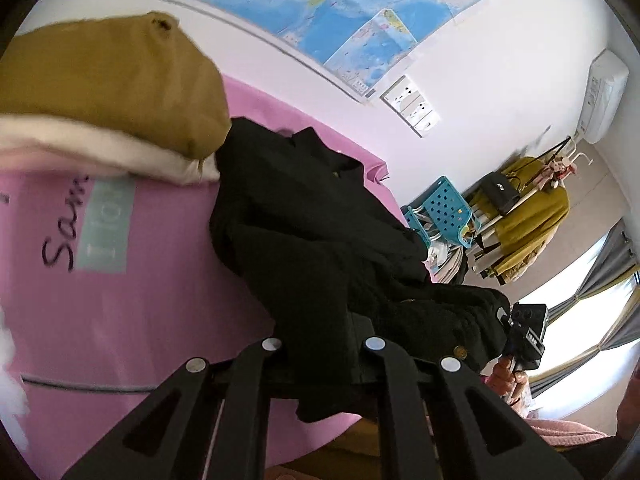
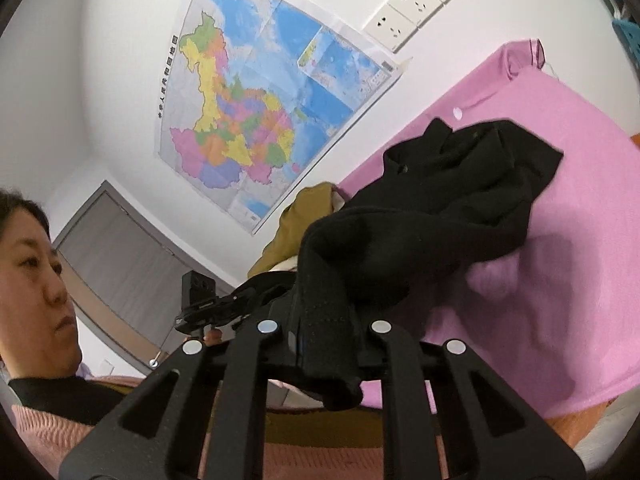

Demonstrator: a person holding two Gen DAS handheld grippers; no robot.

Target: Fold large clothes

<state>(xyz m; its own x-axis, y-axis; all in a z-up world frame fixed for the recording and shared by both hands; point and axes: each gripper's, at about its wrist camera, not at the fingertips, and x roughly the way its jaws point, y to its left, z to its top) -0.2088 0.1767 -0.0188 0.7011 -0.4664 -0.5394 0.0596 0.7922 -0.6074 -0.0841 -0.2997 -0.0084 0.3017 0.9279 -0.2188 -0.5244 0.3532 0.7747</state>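
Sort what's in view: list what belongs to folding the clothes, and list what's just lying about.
Part of the job:
black garment, gripped at two spots
left gripper, shut on it
right gripper, shut on it
pink bedsheet, the folding surface

Just lying about:
mustard cushion
wall map
blue perforated basket
black handbag

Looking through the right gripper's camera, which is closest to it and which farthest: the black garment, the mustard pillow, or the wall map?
1. Black garment: held in the right gripper jaws, draping onto the pink bed cover.
2. Mustard pillow: behind the garment, to the left on the bed.
3. Wall map: on the wall, upper left.
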